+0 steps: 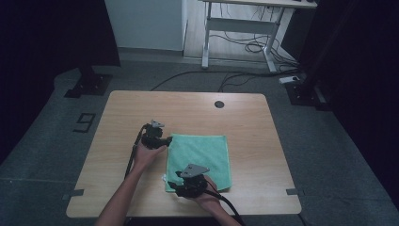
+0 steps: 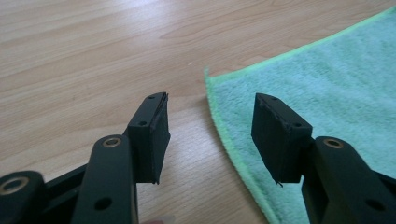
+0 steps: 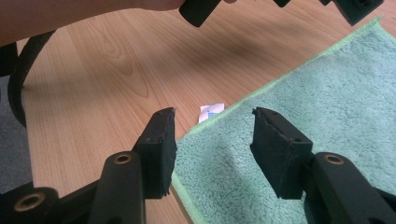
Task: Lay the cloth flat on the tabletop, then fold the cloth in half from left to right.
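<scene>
**A:** Towel [image 1: 200, 160] question: green terry cloth lying flat at centre of the high view on the table [image 1: 141, 108]. How does it handle?

**B:** Soft, light, floppy, I reckon, so pinch a corner or hem. Left gripper [image 2: 210, 135] straddles its upper-left edge, unclenched; right gripper [image 3: 212, 151] gapes over the lower-left corner by the white tag [image 3: 210, 112], gripping nothing.

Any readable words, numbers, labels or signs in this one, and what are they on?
"9": a dark numeral marked on the grey floor left of the table.
Small white tag at the green cloth's edge, with a blue mark: too small to read.
Nothing else readable.
</scene>
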The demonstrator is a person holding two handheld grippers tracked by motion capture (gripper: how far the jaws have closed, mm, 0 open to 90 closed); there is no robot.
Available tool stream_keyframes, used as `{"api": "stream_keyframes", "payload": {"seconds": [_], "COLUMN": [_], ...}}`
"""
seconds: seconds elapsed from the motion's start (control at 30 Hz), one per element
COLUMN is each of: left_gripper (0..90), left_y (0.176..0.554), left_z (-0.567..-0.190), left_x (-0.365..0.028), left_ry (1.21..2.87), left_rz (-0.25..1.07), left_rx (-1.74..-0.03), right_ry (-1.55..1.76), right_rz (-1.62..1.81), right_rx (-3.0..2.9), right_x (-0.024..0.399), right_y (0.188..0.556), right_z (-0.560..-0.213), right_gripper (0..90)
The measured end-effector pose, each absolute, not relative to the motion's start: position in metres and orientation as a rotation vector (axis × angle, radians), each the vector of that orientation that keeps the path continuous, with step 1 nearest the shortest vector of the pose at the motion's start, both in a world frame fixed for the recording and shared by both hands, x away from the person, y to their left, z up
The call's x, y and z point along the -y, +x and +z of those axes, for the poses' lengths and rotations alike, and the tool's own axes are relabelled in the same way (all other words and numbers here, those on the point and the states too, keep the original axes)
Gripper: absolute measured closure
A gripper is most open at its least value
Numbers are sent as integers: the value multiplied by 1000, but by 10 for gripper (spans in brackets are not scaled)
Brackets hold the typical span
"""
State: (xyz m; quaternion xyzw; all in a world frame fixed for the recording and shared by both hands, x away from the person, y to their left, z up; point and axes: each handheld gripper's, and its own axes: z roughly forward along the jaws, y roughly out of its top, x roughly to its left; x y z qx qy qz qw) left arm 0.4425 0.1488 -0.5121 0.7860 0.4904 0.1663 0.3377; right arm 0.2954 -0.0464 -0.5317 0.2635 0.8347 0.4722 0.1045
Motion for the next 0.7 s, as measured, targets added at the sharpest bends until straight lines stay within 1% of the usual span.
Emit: {"api": "stream_keyframes", "payload": {"seconds": [0.23,0.7], "left_gripper": [472,492], "left_y": [448,467], "left_z": [-515,-526], "left_x": [-151,-140], "left_ry": [2046,2047], "left_rz": [439,416], "left_rx": [-1292,-1313], "right_ry": [777,776], "right_rz": [1391,1383], "right_rx": [-2455,-2460], "right_x": [47,50], "right_y": [295,296], "right_z": [-532,-533], "right_gripper": [493,492]}}
